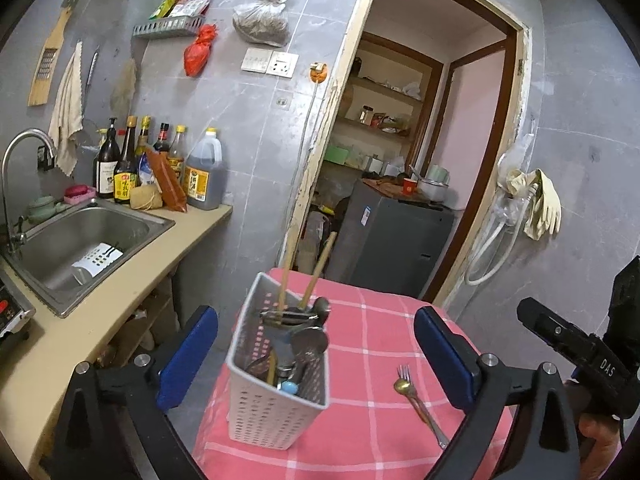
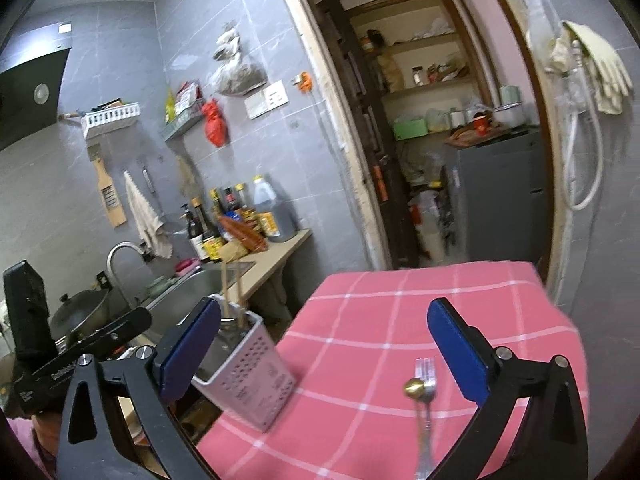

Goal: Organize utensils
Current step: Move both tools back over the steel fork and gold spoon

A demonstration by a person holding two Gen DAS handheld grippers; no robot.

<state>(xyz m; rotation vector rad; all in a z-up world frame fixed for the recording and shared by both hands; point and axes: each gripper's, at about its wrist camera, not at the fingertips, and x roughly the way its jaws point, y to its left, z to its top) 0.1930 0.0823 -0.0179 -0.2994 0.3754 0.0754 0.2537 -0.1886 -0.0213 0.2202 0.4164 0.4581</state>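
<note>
Near the table's left edge [image 1: 224, 400], caddy [image 1: 276, 400] stands between left tool's [image 1: 316, 356] apart jaws.

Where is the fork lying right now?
The fork lies flat on the pink checked tablecloth, to the right of the white utensil holder in the left wrist view, with a gold spoon resting against it.
</note>
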